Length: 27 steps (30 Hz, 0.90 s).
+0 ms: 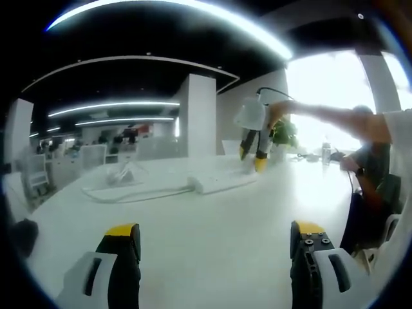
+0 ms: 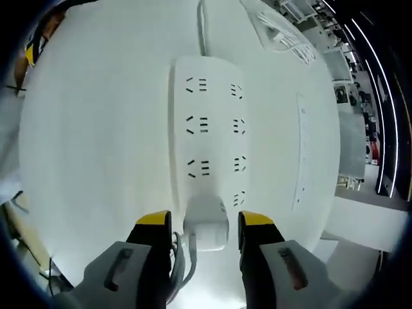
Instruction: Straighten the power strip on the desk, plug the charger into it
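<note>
Charger sits pinched in my right gripper, over the power strip's end socket for plugging; left gripper idles spread.

A white desk carries a white power strip, lying well in from the edges, its cord running off one short end across the surface. A clear, ridged plastic thing lies near the cord, toward the desk's edge.
</note>
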Each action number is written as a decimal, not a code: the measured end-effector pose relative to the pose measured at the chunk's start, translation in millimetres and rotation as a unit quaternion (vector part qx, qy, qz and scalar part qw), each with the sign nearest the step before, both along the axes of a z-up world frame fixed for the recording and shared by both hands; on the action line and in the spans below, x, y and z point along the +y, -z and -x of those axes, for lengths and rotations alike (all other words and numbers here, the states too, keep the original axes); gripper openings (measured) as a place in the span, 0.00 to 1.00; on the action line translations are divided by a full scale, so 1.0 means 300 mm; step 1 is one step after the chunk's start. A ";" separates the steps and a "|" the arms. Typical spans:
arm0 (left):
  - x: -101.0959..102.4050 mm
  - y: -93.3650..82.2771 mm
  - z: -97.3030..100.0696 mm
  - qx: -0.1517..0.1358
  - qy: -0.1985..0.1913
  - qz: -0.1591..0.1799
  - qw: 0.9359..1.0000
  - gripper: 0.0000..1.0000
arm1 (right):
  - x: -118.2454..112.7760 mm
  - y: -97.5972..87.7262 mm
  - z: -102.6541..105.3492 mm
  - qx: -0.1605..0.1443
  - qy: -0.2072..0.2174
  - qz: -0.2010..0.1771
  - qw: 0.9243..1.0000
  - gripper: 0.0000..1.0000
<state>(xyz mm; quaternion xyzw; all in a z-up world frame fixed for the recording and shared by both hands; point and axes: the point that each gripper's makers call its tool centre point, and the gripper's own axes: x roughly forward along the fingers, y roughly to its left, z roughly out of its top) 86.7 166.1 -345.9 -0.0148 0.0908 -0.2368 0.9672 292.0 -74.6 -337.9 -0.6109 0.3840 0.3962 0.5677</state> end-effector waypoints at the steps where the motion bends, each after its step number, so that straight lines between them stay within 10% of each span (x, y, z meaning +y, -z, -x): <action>1: 0.002 -0.002 0.001 -0.001 -0.001 0.000 1.000 0.99 | -0.001 -0.003 0.001 0.000 0.000 -0.001 1.000 0.42; 27: -0.002 -0.007 0.000 -0.001 0.001 -0.003 1.000 0.99 | 0.001 -0.003 0.009 0.007 -0.011 -0.037 0.999 0.31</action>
